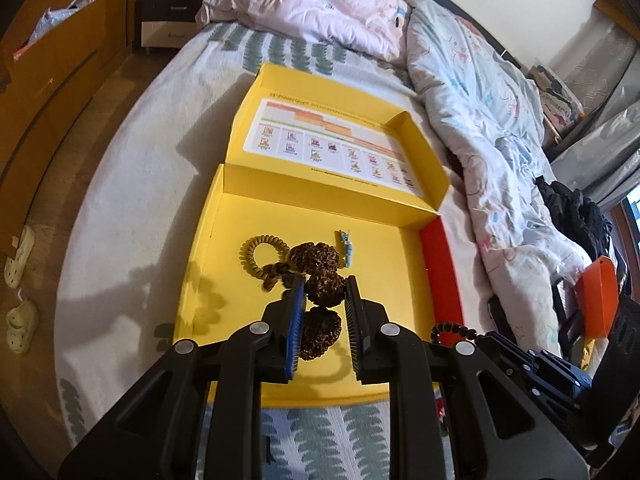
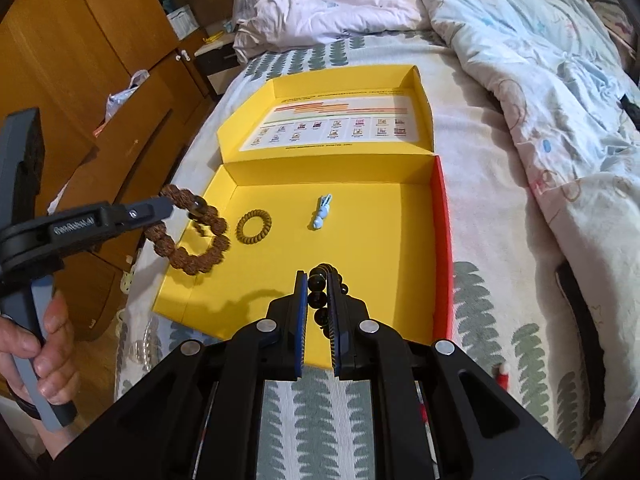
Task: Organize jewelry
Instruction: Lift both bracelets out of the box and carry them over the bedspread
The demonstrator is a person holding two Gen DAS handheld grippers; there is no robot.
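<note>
An open yellow box (image 1: 384,280) (image 2: 384,216) lies on the bed. My left gripper (image 1: 325,280) is shut on a brown knobbly bead bracelet (image 1: 322,286), held above the box's left side; it also shows in the right wrist view (image 2: 188,256) hanging from the left gripper (image 2: 176,206). My right gripper (image 2: 318,276) is shut on a dark round-bead bracelet (image 2: 318,296) above the box's near part; that bracelet shows in the left wrist view (image 1: 452,330). A tan spiral hair tie (image 1: 260,252) (image 2: 254,227) and a small light-blue clip (image 1: 346,246) (image 2: 322,216) lie in the box.
The box's lid (image 2: 340,120) stands open behind it, with a printed chart inside. Rumpled quilts (image 2: 540,60) lie right and behind. Wooden cabinets (image 2: 80,60) stand left of the bed. An orange object (image 1: 596,296) sits at the right edge.
</note>
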